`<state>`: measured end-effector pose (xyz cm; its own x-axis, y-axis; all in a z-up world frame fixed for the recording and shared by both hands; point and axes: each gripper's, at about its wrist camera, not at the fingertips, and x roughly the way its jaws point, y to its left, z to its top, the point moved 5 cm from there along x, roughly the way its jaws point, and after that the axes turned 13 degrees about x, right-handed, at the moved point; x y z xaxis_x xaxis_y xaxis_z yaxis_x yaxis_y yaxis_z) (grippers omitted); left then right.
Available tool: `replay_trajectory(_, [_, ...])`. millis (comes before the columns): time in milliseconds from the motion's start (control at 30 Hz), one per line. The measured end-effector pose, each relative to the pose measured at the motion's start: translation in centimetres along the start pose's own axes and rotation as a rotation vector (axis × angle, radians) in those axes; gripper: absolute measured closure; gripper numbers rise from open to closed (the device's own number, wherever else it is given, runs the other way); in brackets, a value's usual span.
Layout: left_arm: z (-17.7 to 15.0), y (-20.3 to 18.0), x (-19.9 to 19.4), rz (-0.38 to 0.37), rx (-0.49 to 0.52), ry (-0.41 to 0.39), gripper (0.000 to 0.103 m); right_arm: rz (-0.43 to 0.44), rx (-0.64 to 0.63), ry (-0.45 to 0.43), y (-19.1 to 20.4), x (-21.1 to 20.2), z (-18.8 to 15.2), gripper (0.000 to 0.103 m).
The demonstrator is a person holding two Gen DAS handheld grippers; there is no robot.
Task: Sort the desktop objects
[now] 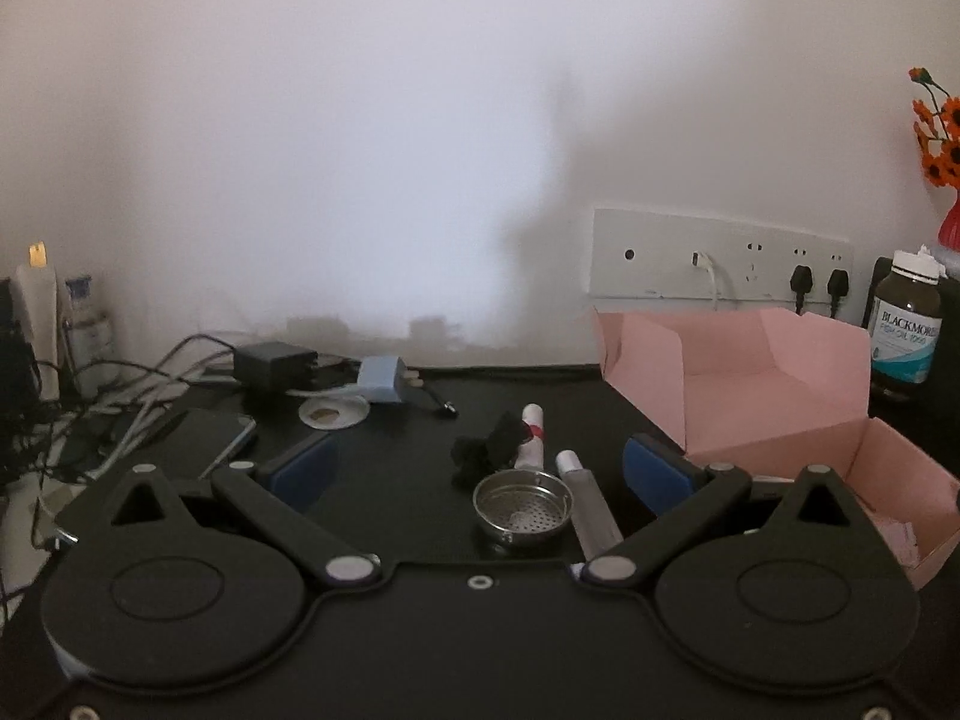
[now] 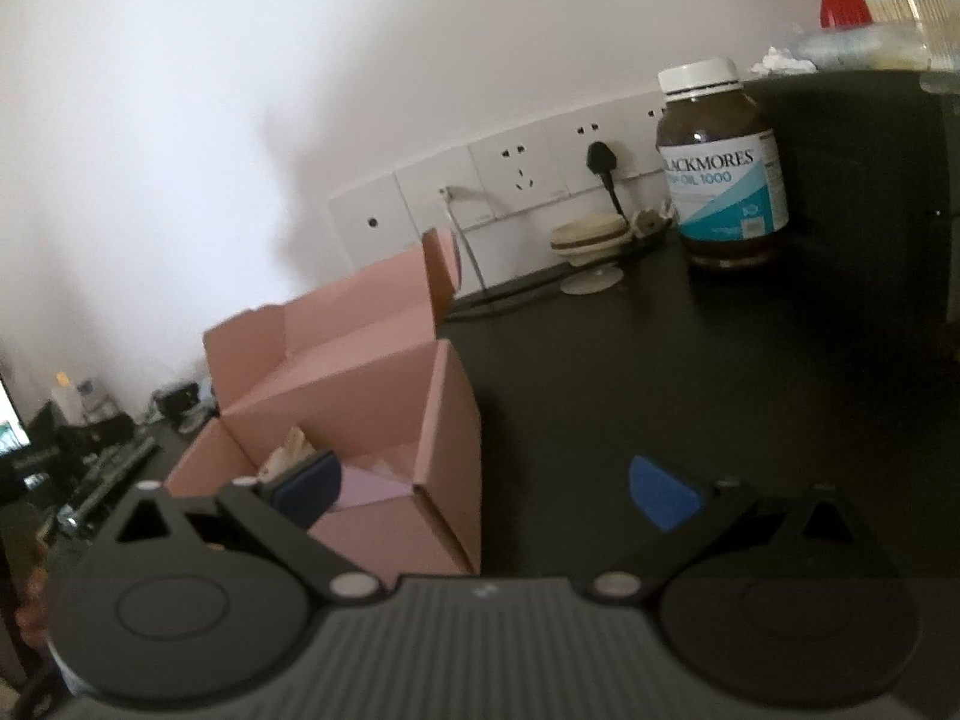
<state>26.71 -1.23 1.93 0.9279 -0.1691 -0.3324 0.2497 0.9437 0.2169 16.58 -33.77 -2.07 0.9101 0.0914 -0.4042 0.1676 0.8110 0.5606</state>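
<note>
On the black desk, my left gripper stands open above a round metal strainer. A grey tube lies just right of the strainer, a white tube with a red band behind it, and a crumpled black item to the left. An open pink cardboard box stands to the right. In the right wrist view my right gripper is open, its left finger over the pink box, which holds crumpled paper. Nothing is between either pair of fingers.
A phone, a black adapter, a blue-grey charger and tangled cables crowd the desk's left. A brown supplement bottle and a macaron-shaped object stand by the wall sockets. A red vase of orange flowers is far right.
</note>
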Motion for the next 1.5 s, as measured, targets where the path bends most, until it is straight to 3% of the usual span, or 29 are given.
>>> replay_trajectory(200, [-1.3,-0.8,-0.1,-0.018,0.050,0.059,0.000,0.056,0.147,0.024,-2.2,0.1,0.4,0.001])
replay_trajectory(300, [-2.3,-1.5,0.0,-0.016,0.061,0.107,0.000,0.089,0.172,0.004,-2.5,-0.4,0.4,0.001])
replay_trajectory(433, [-2.5,-2.1,-0.3,0.026,0.094,0.108,0.000,0.131,0.180,-0.004,-2.5,-0.7,0.5,0.001])
replay_trajectory(567, [-3.2,-2.9,1.1,-0.045,0.123,0.223,0.000,0.156,0.186,-0.001,-2.4,-0.7,0.5,0.001])
replay_trajectory(667, [-3.5,-2.8,1.7,-0.069,0.120,0.266,0.000,0.169,0.192,-0.012,-2.5,-1.0,0.6,0.001])
replay_trajectory(933, [-3.8,-3.0,2.2,-0.095,0.114,0.319,0.000,0.188,0.198,-0.017,-2.6,-1.3,0.5,0.001])
replay_trajectory(1033, [-4.1,-2.5,2.6,-0.144,0.062,0.336,0.000,0.193,0.204,-0.013,-2.6,-1.3,0.5,0.001])
replay_trajectory(1500, [-4.2,-2.5,2.4,-0.118,0.041,0.339,0.000,0.199,0.225,-0.001,-2.9,-0.9,0.5,0.001])
